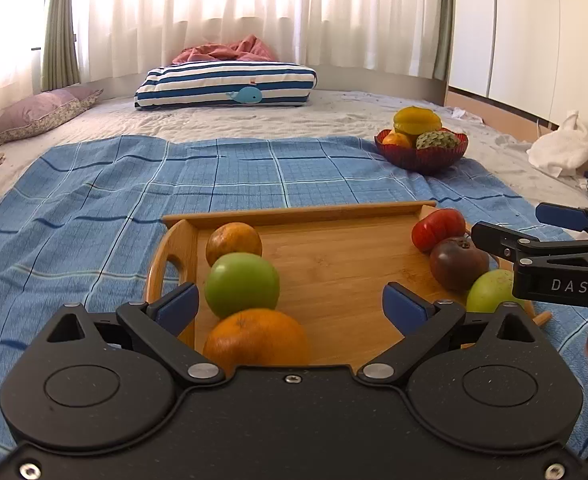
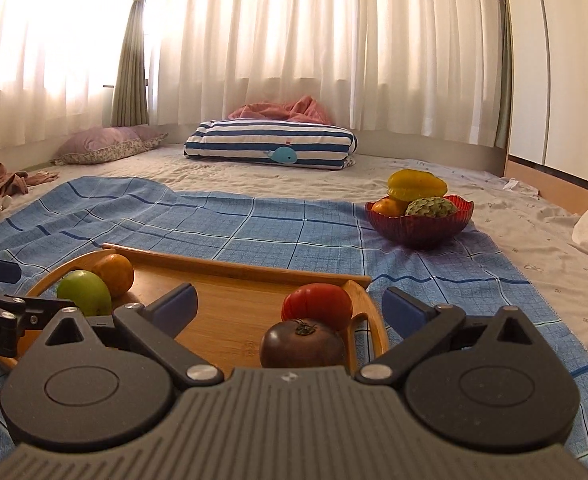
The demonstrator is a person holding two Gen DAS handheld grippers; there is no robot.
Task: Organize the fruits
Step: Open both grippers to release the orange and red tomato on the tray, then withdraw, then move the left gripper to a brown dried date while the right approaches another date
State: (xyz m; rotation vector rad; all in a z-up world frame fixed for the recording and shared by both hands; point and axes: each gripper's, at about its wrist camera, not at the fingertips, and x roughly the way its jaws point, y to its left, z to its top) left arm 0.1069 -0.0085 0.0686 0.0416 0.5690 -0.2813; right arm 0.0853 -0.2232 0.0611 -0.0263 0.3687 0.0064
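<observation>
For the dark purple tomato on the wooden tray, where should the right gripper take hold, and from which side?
Grip the dark purple tomato across its widest middle, coming from the near side, where the open right gripper already faces it. It sits stem-up and round, so its left and right flanks look free. The red ribbed tomato sits close behind, near the wooden tray handle, so approaching from there looks blocked.

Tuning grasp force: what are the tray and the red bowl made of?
Wooden tray: looks like bamboo, with a smooth satin finish; pale strip grain and glued laminated rails show. Red bowl: translucent glass or plastic, glossy with a scalloped rim; light passes through the wall, but the look alone cannot settle which.
</observation>
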